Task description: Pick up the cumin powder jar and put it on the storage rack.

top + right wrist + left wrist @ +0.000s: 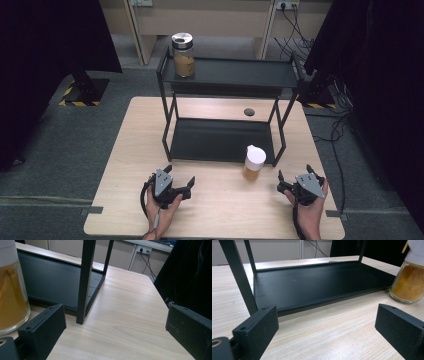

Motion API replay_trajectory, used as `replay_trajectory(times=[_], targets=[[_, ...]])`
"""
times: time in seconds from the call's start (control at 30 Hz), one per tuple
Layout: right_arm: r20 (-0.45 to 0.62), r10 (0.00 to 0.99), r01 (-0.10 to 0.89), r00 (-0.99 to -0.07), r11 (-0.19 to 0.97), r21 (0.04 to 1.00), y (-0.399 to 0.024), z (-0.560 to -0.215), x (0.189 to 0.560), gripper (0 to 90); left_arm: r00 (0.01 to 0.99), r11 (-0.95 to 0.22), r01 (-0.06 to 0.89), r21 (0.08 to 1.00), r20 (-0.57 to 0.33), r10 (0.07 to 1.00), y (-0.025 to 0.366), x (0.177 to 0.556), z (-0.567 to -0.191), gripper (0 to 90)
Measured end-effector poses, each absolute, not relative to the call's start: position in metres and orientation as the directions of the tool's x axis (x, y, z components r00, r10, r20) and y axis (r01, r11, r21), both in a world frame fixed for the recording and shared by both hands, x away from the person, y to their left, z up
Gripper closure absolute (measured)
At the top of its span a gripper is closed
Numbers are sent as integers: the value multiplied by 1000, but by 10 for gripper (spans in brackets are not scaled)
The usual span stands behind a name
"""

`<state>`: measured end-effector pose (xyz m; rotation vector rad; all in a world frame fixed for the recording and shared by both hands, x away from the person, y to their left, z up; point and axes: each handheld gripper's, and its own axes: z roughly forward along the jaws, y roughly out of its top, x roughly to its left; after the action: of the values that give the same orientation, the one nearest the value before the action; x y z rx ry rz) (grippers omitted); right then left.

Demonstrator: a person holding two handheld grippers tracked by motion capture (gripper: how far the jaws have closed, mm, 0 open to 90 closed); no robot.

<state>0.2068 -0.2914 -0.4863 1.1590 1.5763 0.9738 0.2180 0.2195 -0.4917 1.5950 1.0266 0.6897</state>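
The small glass jar with a white cap and orange-brown powder inside (254, 163) stands upright on the pale wooden table (220, 210), just in front of the lower shelf of the black metal two-tier rack (225, 140), close to that rack's front right leg. In the left gripper view the same jar sits at the far right, its glass base on the wood just beside the shelf's front edge; in the right gripper view it looms at the left edge, with the rack's leg standing just past it.

Both grippers are apart from the jar, one to each side of it (neither touches it). The left gripper (179, 176) rests in the person's left hand (162, 210), to the jar's left and a little nearer the person, its two black jaws spread wide with only bare tabletop between them. The right gripper (295, 172) sits in the right hand (310, 212), to the jar's right and likewise a little nearer the table's front edge; its jaws also stand wide apart, nothing between them.

Farther from the jar, on the rack's upper shelf at its left end, stands a taller glass jar with a silver lid and tan contents (183, 55). Behind the rack's lower shelf, a dark round hole (249, 112) marks the table.
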Motion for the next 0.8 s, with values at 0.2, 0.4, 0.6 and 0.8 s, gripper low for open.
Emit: replay_trajectory(times=[0.2,0.4,0.6,0.8], targets=[[-212,968,244,-134,240,940,-292,-485,207,30,462,-61,267,962,-72,884,220,218,-492,40],[-210,969,241,-132,237,941,-292,-486,207,30,457,-51,264,963,-78,886,221,217,-493,40],[-191,971,248,-140,221,943,-296,-485,208,29,453,-44,267,963,-85,888,222,217,-493,40],[-192,971,241,-141,221,945,-296,-486,208,30,451,-48,261,964,-78,889,221,216,-493,40]])
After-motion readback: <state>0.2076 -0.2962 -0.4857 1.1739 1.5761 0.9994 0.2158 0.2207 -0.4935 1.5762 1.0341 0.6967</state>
